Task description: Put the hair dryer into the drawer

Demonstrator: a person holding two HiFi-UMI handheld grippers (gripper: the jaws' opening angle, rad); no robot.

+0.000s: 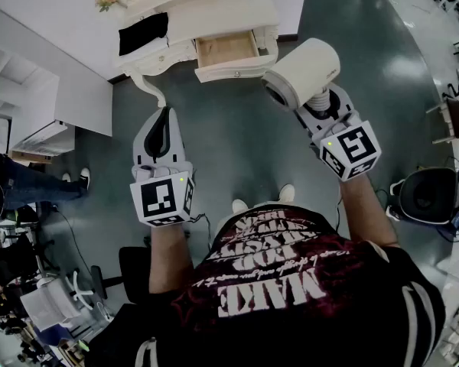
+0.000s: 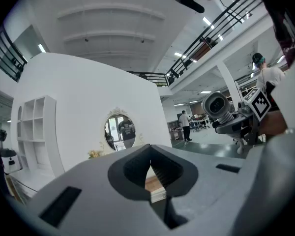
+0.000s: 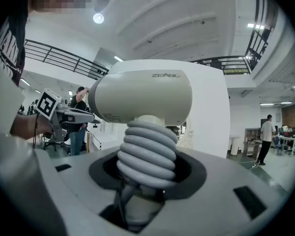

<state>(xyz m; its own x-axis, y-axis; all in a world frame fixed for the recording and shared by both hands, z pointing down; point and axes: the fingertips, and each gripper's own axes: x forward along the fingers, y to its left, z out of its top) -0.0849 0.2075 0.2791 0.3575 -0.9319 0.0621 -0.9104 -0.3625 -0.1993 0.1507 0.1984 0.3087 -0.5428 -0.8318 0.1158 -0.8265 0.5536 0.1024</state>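
Hair dryer at 1 o'clock in the head view, cream barrel lying crosswise, clamped by its ribbed grey handle in the right gripper. Held in the air above the dark floor, to the 4 o'clock side of the drawer and not in it. Drawer at 12 o'clock, pulled open from the white dressing table, wooden inside showing. Black cloth at 11 o'clock on the table top. Left gripper at 10 o'clock, jaws pressed together, nothing in them.

Left gripper view: jaws closed tip to tip just below the middle, nothing between them. A strip of pale wood just past the tips. Oval mirror at 8 o'clock on the white wall. The hair dryer at 3 o'clock, one round end of the barrel turned toward the camera, carried by the right gripper.

Right gripper view: barrel across the middle towards 12 o'clock, ribbed handle running down to 6 o'clock between the jaws. Jaws fairly wide apart and closed on the handle. Marker cube of the left gripper at 9 o'clock.
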